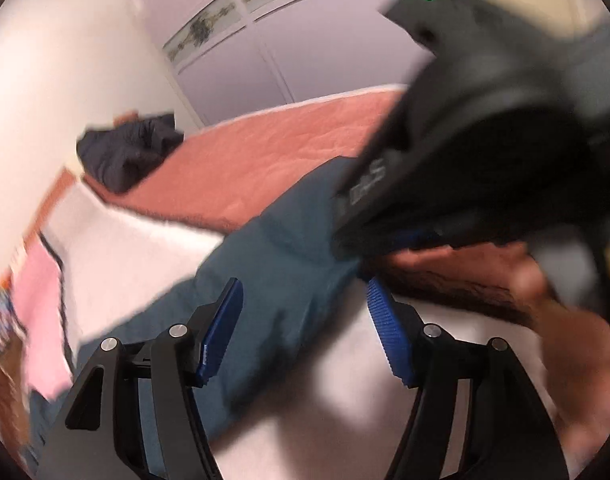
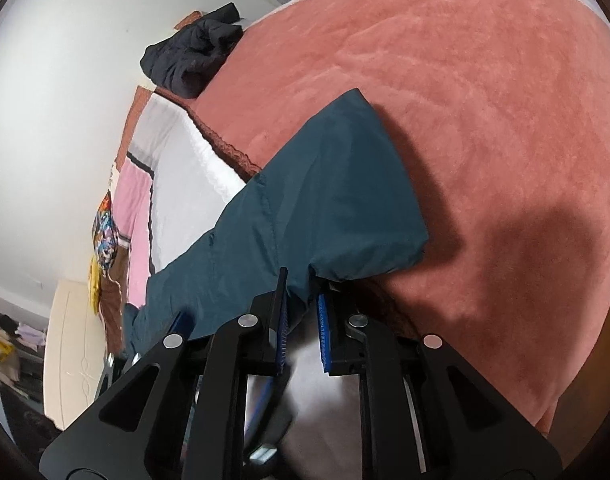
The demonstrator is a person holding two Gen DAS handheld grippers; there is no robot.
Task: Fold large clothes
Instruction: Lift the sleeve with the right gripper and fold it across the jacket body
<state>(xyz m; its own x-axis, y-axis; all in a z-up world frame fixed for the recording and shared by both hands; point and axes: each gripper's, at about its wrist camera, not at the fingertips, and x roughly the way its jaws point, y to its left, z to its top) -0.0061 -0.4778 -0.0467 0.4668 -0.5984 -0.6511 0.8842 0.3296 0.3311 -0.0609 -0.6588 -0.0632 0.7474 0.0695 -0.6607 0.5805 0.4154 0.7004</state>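
Observation:
A teal garment (image 2: 325,184) lies across the bed, partly on the salmon blanket (image 2: 485,100) and partly on the white quilt (image 2: 185,152). My right gripper (image 2: 303,300) is shut on its near edge, with a fold of teal cloth pinched between the blue pads (image 2: 323,328). In the left wrist view, my left gripper (image 1: 305,292) stands open just above the same teal garment (image 1: 273,248); the cloth runs between the fingers (image 1: 221,328) without being pressed. The right gripper's black housing (image 1: 485,140) looms close at upper right, with a forearm (image 1: 565,320) beneath it.
A crumpled dark navy garment (image 2: 193,56) sits at the far corner of the bed by the white wall. A pink panel (image 2: 139,216) edges the quilt on the left. Wardrobe doors (image 1: 305,48) stand behind the bed, a cream panel (image 2: 73,340) at lower left.

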